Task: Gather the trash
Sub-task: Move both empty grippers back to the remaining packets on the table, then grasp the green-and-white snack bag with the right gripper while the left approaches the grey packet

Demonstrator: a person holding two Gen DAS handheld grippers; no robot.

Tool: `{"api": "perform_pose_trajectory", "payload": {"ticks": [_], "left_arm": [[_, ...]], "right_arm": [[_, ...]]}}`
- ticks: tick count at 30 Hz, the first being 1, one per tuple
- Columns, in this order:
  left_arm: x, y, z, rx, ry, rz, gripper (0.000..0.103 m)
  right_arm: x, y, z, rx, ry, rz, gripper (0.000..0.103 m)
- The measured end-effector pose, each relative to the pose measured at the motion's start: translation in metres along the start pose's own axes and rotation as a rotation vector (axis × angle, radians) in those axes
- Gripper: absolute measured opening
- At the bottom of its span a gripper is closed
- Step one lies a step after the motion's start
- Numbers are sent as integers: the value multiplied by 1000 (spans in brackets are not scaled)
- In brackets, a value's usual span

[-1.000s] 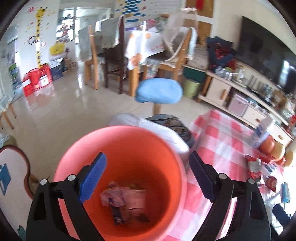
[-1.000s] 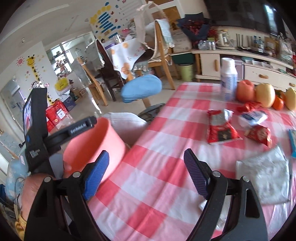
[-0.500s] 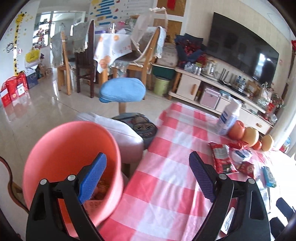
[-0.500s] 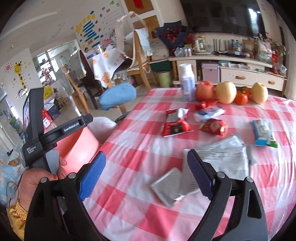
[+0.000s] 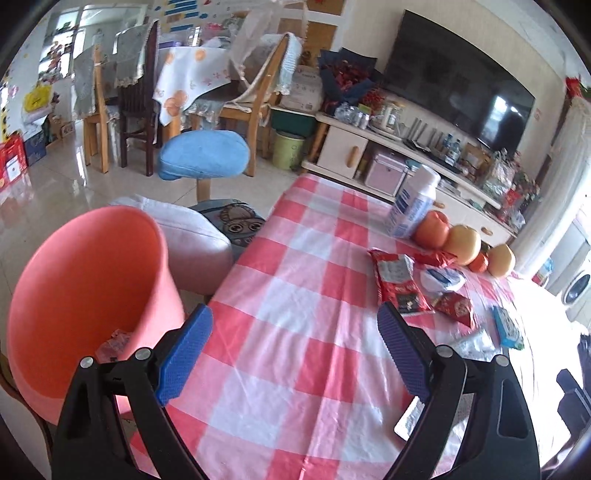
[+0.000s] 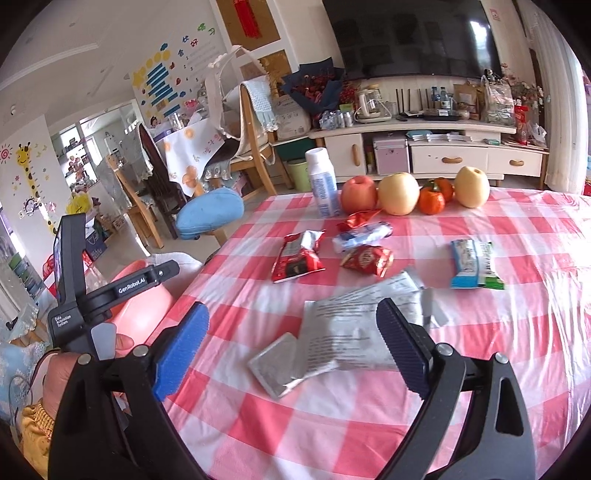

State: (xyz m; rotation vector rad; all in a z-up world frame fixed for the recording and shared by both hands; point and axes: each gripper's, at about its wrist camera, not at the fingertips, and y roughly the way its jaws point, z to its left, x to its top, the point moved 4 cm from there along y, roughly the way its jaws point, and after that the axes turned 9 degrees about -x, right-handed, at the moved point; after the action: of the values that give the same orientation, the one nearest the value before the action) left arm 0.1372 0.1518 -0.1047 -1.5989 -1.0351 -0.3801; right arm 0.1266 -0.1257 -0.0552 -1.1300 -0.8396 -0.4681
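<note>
Remaining on the tabletop (image 6: 369,435): several wrappers (image 6: 297,254). The orange bin (image 5: 85,295) holds some trash. Both grippers, left (image 5: 291,354) and right (image 6: 291,349), have fingers apart, empty.

The left gripper (image 5: 293,349) and right gripper (image 6: 291,341) are black, with blue ribbed pads (image 6: 181,349) and silver screws (image 6: 441,348).

a home living-dining room: television (image 6: 406,35), wooden dining chairs (image 5: 258,96), checked tablecloth (image 6: 369,406), children's wall stickers (image 6: 26,166).

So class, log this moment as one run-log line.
left gripper: open | right gripper: open, above grey foil wrapper | round pink plastic bin: beside table
</note>
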Motion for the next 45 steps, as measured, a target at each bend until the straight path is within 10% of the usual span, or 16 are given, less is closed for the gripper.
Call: {"api": "perform_pose_trajectory", "payload": {"ticks": [29,45], "left_arm": [[-68,11,-139,-246,466,95,90],[-109,41,-183,-444,677,290,90]], "right_arm": [[4,-16,-118,-87,118,-30,95],[17,19,-217,-104,312,85,95]]}}
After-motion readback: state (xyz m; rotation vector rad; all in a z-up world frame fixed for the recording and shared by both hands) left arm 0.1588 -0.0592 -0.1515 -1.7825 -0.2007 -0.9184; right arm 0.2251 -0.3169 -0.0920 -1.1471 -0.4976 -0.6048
